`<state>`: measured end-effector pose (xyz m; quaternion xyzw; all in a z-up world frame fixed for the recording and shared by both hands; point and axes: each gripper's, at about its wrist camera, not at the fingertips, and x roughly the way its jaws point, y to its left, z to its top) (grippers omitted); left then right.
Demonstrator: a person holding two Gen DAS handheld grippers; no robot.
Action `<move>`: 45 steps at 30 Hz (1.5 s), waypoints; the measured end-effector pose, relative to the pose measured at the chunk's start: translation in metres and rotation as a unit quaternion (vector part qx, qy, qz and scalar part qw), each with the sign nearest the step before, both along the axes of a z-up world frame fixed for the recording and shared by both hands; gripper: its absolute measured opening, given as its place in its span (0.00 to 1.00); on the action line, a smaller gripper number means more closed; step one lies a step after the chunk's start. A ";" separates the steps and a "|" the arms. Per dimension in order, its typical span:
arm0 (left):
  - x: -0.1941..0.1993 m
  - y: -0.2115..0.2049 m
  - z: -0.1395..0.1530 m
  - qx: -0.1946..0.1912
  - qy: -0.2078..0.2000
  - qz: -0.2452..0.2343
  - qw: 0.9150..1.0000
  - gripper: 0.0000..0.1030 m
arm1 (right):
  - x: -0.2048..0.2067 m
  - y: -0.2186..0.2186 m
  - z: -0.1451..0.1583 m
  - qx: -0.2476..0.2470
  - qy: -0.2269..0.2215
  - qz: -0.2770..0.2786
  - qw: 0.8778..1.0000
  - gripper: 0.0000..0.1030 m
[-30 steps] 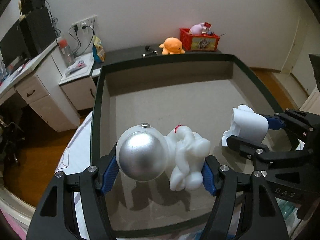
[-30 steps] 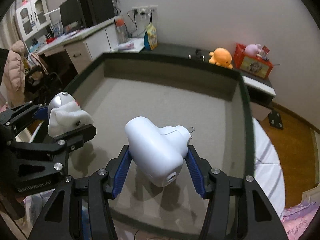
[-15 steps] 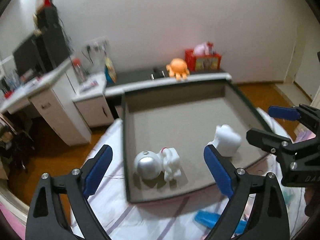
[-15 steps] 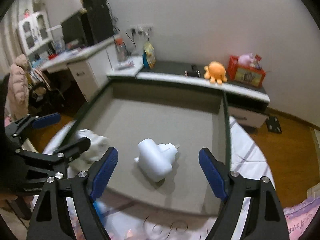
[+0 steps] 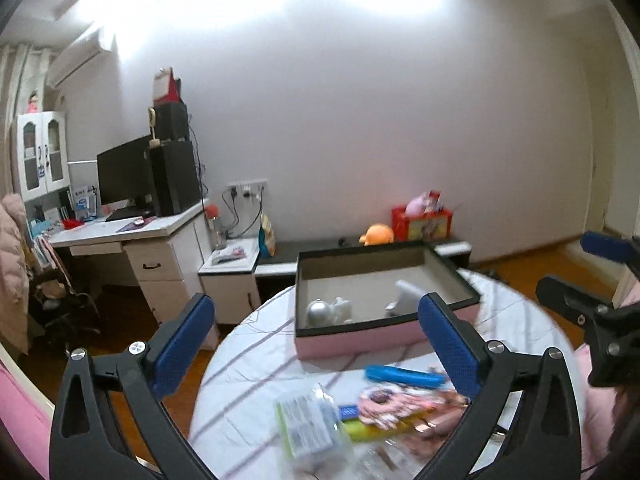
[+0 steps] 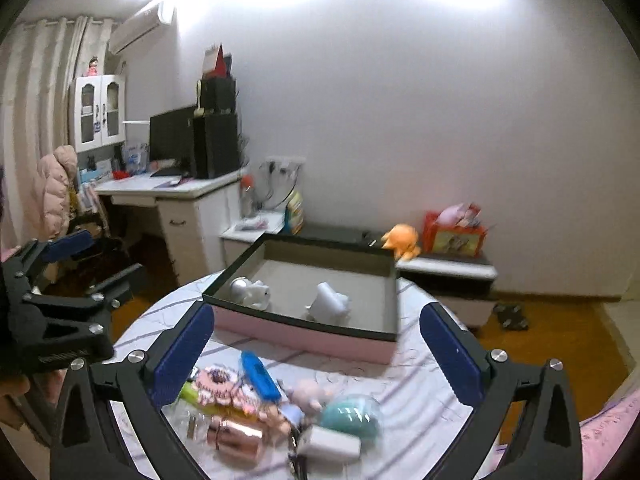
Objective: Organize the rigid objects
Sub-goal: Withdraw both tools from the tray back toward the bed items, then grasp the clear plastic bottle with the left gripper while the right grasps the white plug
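Observation:
A pink box with a dark rim (image 5: 384,326) (image 6: 304,326) stands at the far side of the round table. In it lie a white astronaut figure with a silver helmet (image 5: 329,311) (image 6: 249,290) and a white charger-like object (image 5: 408,295) (image 6: 330,303). My left gripper (image 5: 320,344) is open and empty, held well back above the table's near side. My right gripper (image 6: 316,352) is open and empty too. Loose items lie in front of the box: a blue case (image 5: 404,376) (image 6: 260,374), a teal dome (image 6: 352,416), a copper cylinder (image 6: 236,438) and packets (image 5: 308,424).
The round table has a white striped cloth (image 5: 248,364) (image 6: 416,396). Behind it stand a white desk with a monitor (image 5: 132,236), a low dark cabinet (image 6: 444,268) with an orange plush (image 6: 400,240) and a red box (image 6: 454,232). Wooden floor lies around.
Both grippers let go of the astronaut and the white object inside the box, opened wide, and pulled back and up. The box now looks small and far.

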<state>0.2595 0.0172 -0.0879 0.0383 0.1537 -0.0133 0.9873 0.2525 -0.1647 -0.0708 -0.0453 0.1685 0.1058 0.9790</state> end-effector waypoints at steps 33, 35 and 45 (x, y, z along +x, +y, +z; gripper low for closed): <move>-0.056 0.004 -0.077 -0.038 0.058 0.000 0.998 1.00 | -0.071 -0.018 -0.066 0.009 0.028 -0.047 0.998 1.00; -0.048 0.004 -0.092 -0.040 0.081 0.002 0.996 1.00 | -0.061 -0.020 -0.079 0.011 0.048 -0.051 0.997 1.00; -0.017 0.003 -0.143 -0.064 0.163 -0.004 0.985 1.00 | -0.008 -0.034 -0.135 0.026 0.157 -0.070 0.985 1.00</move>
